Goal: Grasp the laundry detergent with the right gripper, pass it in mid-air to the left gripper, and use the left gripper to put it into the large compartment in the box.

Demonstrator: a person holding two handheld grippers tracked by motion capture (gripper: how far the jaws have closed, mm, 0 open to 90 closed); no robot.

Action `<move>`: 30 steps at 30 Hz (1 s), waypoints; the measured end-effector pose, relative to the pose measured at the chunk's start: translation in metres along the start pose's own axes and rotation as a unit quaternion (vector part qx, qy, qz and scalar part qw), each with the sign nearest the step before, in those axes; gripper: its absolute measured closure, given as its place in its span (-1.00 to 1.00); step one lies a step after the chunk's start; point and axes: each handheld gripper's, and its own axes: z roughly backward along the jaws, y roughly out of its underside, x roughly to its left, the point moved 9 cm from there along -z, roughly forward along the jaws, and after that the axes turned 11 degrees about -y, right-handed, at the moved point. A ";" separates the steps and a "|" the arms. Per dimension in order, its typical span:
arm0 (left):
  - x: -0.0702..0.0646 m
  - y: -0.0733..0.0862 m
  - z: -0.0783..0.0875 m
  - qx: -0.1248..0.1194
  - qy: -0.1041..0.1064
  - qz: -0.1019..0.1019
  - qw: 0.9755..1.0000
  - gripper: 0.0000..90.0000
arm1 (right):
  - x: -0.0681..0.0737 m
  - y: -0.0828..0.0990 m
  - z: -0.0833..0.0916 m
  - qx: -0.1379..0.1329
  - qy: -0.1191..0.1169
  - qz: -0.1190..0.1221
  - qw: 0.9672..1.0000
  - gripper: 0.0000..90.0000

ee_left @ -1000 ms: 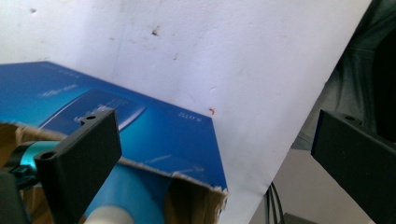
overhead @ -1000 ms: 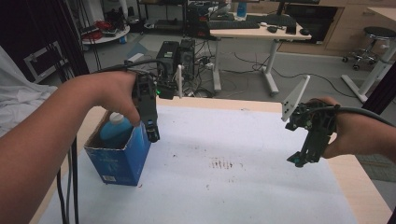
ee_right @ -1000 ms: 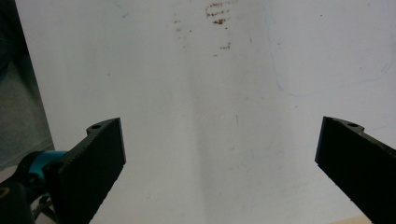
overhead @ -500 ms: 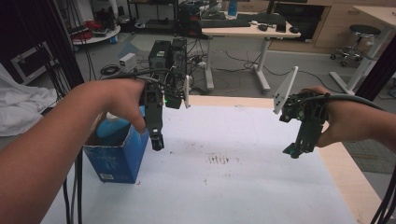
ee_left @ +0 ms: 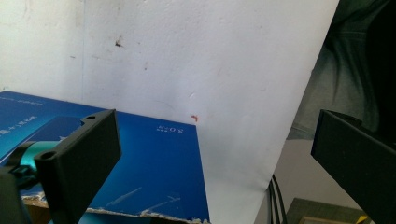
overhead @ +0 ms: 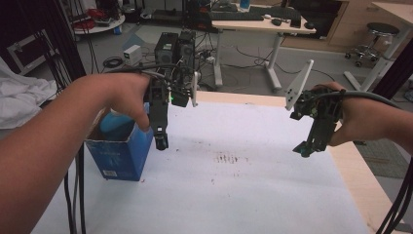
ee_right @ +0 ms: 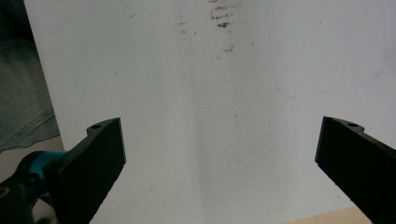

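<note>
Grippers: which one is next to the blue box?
The left gripper, hanging open at the blue box. The right gripper is over bare white table.

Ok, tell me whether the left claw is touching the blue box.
Apart. The left gripper view shows the left claw wide open, with the blue box lying beyond its jaw and white table cover between the jaws; nothing is gripped.

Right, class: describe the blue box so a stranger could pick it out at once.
Start from the white-covered table and go to its left edge. There the blue box stands upright with its top open, just beside the left gripper. It is the one blue carton on the sheet, with something light blue inside.
</note>
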 end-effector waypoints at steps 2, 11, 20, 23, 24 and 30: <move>0.001 -0.001 0.000 -0.001 0.002 0.001 1.000 -0.96 | -0.001 0.000 0.001 -0.002 0.000 0.001 1.000 -0.98; 0.003 -0.010 0.003 0.003 0.007 0.001 1.000 -0.96 | -0.002 0.005 0.007 0.001 0.002 -0.001 1.000 -0.98; 0.004 -0.015 0.004 0.003 0.008 -0.004 1.000 -0.96 | -0.004 0.008 0.005 0.010 0.001 0.003 1.000 -0.98; 0.004 -0.015 0.004 0.006 0.011 -0.002 1.000 -0.96 | -0.004 0.011 0.004 0.017 -0.001 0.003 1.000 -0.98; 0.004 -0.015 0.004 0.006 0.011 -0.002 1.000 -0.96 | -0.004 0.011 0.004 0.018 -0.001 0.001 1.000 -0.98; 0.005 -0.017 0.004 0.005 0.012 -0.002 1.000 -0.96 | -0.004 0.012 0.004 0.022 -0.002 0.002 1.000 -0.98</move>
